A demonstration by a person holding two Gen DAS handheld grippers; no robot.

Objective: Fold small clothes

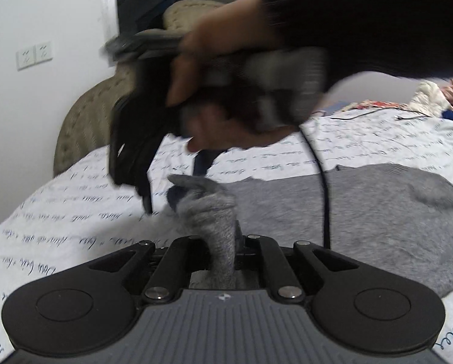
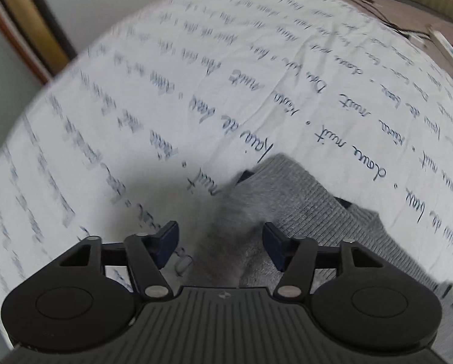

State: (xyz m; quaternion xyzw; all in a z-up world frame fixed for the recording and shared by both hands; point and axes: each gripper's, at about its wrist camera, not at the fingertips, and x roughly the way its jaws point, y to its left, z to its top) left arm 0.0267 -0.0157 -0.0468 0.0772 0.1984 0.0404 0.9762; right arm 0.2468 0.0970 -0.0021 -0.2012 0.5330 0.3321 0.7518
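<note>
A grey knitted garment [image 1: 363,221] lies on the white bedsheet with blue script [image 1: 75,212]. My left gripper [image 1: 219,242] is shut on a bunched fold of the grey garment and holds it lifted off the bed. In the left wrist view the right gripper [image 1: 138,163] hangs just beyond that fold, held by a hand in a dark sleeve [image 1: 232,91], and it is blurred. In the right wrist view my right gripper [image 2: 220,242] is open, its blue-padded fingers [image 2: 169,239] apart on either side of a raised part of the grey garment [image 2: 290,200].
A padded beige headboard [image 1: 87,121] stands behind the bed against a white wall with sockets [image 1: 34,55]. A black cable [image 1: 323,182] hangs over the garment. Cables and mixed cloth items [image 1: 432,97] lie at the far right of the bed.
</note>
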